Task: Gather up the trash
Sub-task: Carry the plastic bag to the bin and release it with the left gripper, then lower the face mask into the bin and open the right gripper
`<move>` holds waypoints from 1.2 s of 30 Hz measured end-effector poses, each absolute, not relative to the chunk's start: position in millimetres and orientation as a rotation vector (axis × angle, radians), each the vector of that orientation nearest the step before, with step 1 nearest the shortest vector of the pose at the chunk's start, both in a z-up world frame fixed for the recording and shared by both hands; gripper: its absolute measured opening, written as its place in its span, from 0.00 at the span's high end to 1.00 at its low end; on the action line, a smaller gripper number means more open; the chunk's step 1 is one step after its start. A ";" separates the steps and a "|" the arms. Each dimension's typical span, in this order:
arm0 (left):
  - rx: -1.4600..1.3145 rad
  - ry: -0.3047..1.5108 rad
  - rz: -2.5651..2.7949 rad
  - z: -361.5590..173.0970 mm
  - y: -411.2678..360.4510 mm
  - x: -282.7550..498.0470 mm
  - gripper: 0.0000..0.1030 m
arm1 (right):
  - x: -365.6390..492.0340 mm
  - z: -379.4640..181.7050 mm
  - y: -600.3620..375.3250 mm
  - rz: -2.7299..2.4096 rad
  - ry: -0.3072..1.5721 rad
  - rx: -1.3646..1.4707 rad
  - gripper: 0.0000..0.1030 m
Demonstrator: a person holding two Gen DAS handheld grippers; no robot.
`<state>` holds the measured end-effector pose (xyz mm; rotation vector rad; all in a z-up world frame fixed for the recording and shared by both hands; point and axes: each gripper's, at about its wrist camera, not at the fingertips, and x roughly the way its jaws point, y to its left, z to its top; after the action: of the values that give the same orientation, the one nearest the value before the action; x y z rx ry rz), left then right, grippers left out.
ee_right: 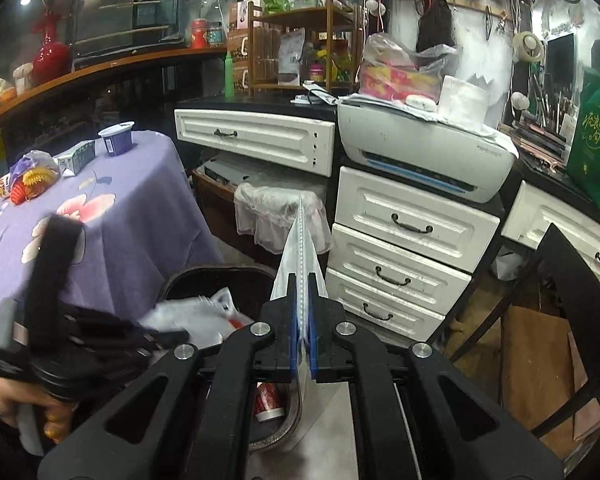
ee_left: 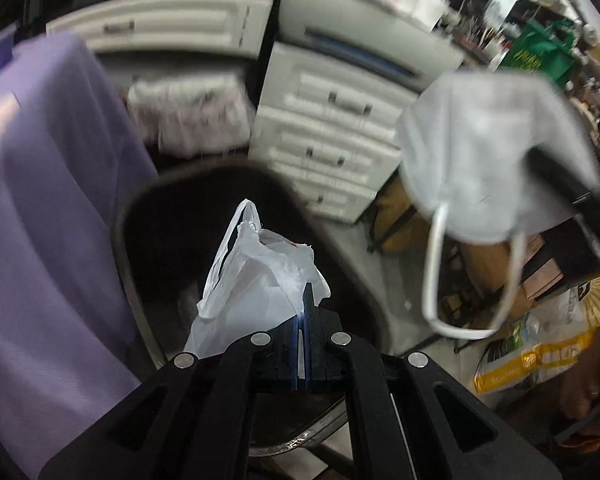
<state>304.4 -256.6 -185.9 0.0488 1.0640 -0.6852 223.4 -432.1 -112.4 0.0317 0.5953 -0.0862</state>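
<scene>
L fingers [ee_left: 302, 312] pinch plastic bag [ee_left: 256, 276] over bin [ee_left: 140, 200], R fingers [ee_right: 302, 300] clamp mask [ee_right: 300, 248]

Bag [ee_left: 256, 280]: thin white plastic, crinkled. Mask [ee_left: 488, 152]: soft matt white fabric. Tablecloth [ee_right: 132, 216] beside bin [ee_right: 220, 276]: matt purple cloth. Drawers [ee_right: 404, 248]: glossy white.
</scene>
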 end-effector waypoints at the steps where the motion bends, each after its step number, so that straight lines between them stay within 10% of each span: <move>1: 0.056 1.079 -0.683 -191.3 -258.0 305.6 0.96 | 224.8 -114.1 -432.2 -0.085 0.600 0.035 0.96; 3: 0.068 1.111 -0.676 -201.8 -260.3 306.6 0.90 | 225.5 -116.1 -432.9 -0.085 0.604 0.037 0.96; 7: 0.062 1.138 -0.669 -208.2 -257.1 306.1 0.35 | 227.9 -120.0 -434.2 -0.085 0.619 0.042 0.96; 36: 0.007 0.707 -0.520 -67.4 -178.2 255.8 0.26 | 314.2 -235.6 -352.3 0.182 0.997 0.064 0.96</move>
<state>255.8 -178.2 -67.4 0.0072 0.7066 -0.5205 314.2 -352.3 -235.6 0.0642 0.9967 0.1818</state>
